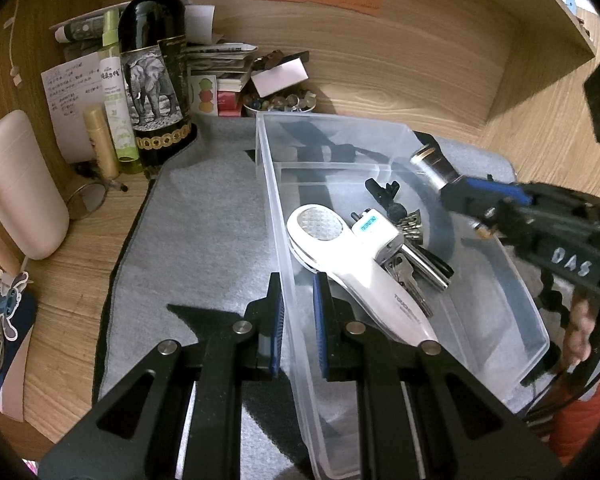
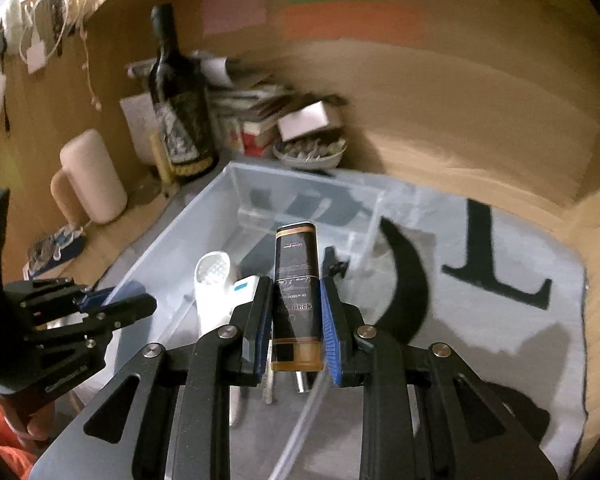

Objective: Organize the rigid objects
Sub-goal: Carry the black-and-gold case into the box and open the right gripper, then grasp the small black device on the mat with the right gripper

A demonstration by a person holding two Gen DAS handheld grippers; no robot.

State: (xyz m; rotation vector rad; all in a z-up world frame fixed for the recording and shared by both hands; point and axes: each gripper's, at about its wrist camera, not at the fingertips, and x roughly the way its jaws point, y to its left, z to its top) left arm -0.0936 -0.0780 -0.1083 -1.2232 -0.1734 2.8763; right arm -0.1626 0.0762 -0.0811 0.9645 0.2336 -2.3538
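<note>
A clear plastic bin stands on a grey mat. In it lie a white handheld device, a bunch of keys and a black clip. My left gripper is shut on the bin's left wall, one finger inside and one outside. My right gripper is shut on a black and gold tube and holds it above the bin. The tube also shows in the left wrist view, over the bin's right side. The white device lies below it.
A wine bottle, a green spray bottle, a small gold tube, papers and a bowl of beads stand behind the bin. A pink container stands at the left. Wooden walls enclose the desk.
</note>
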